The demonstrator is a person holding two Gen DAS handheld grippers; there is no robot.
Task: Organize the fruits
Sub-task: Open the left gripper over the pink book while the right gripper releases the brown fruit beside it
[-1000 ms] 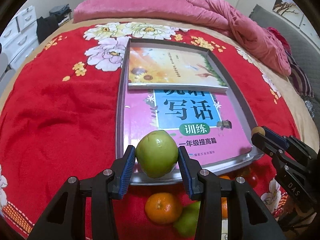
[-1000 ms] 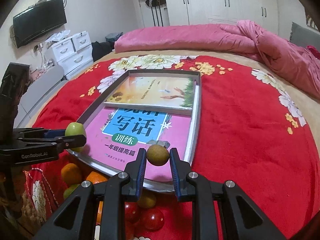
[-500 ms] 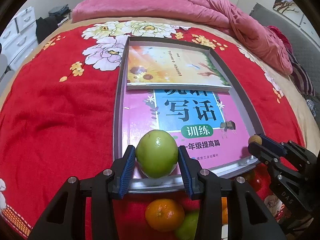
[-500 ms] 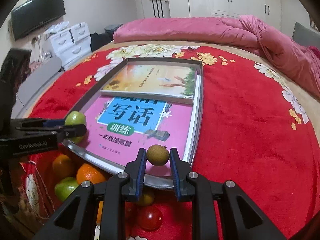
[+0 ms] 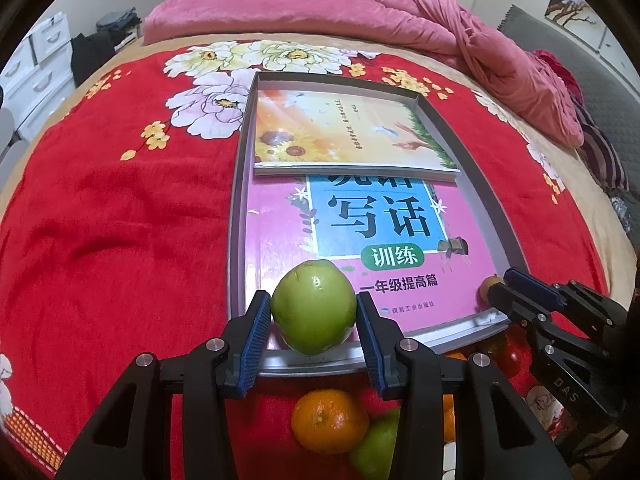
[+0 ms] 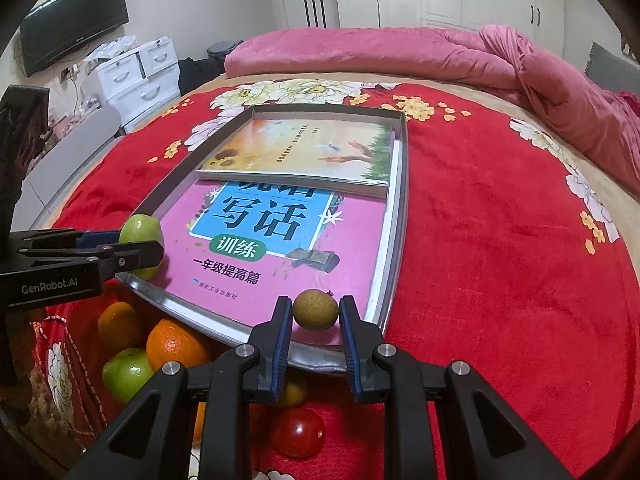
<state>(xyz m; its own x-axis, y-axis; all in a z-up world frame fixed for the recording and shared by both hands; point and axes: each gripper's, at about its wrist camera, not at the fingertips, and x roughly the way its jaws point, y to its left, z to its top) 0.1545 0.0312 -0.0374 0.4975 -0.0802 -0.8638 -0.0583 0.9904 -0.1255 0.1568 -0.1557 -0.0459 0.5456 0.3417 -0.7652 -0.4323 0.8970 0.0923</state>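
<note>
My left gripper (image 5: 314, 322) is shut on a green apple (image 5: 314, 306) and holds it over the near left corner of the grey tray (image 5: 237, 200); the apple also shows in the right wrist view (image 6: 140, 234). My right gripper (image 6: 315, 322) is shut on a small brown longan (image 6: 315, 309) above the tray's near right corner (image 6: 394, 264). The longan shows small in the left wrist view (image 5: 489, 285). Below the tray's near edge lie loose fruits: oranges (image 6: 174, 342), a green apple (image 6: 126, 374) and a red tomato (image 6: 300, 432).
Two books lie in the tray: a pink one (image 5: 360, 248) in front, a sunflower one (image 5: 344, 136) behind. The tray rests on a red floral blanket (image 5: 112, 216). A pink quilt (image 5: 360, 12) lies at the far end. White drawers (image 6: 132, 76) stand left.
Both grippers have moved forward with their fruits, from the tray's near rim to over the pink book. Both stay shut.
</note>
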